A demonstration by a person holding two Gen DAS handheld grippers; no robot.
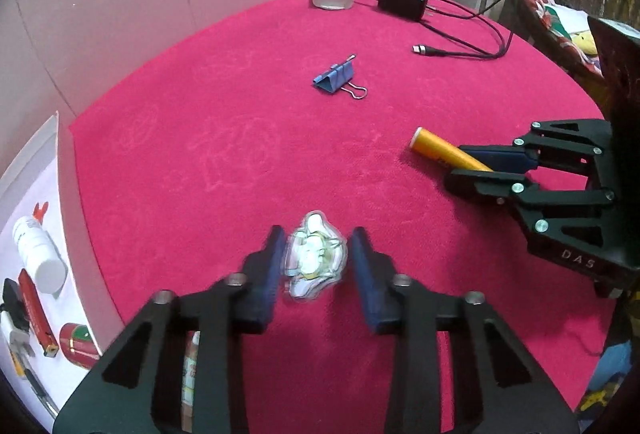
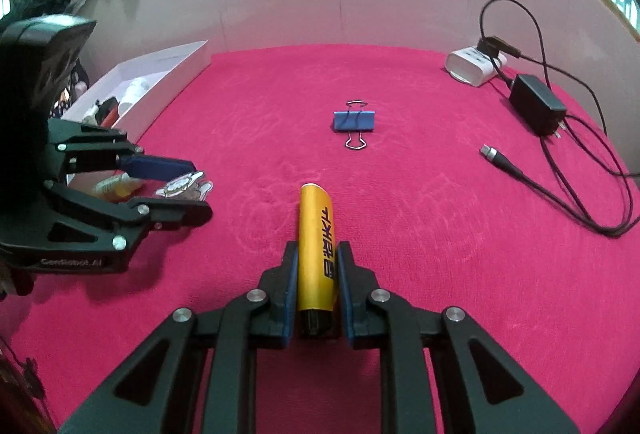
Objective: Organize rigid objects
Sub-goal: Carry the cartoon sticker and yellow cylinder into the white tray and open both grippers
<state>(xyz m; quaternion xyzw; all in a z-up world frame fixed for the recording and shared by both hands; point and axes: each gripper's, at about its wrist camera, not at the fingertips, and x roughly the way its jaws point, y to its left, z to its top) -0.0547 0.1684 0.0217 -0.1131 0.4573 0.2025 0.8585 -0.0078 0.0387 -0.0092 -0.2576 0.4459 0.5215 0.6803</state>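
A small clear charm [image 1: 316, 258] with a pale cartoon print lies on the red cloth [image 1: 200, 153]. My left gripper [image 1: 318, 234] has a blue pad against each of its sides; the right wrist view shows the same charm [image 2: 184, 187] in the left gripper [image 2: 200, 189]. An orange tube [image 2: 316, 254] with black lettering and a black end points away from me, and my right gripper [image 2: 318, 248] is shut on its near half. From the left wrist, the tube [image 1: 438, 147] sticks out of the right gripper [image 1: 456, 165]. A blue binder clip [image 1: 334, 77] [image 2: 354, 121] lies alone mid-cloth.
A white open box [image 1: 66, 161] [image 2: 176, 61] at the left edge holds a white bottle [image 1: 38, 254], a red lighter and other small items. A small yellow bottle [image 2: 116, 187] lies under the left gripper. A white plug block [image 2: 474, 67], a black adapter [image 2: 536, 105] and cables occupy the far right.
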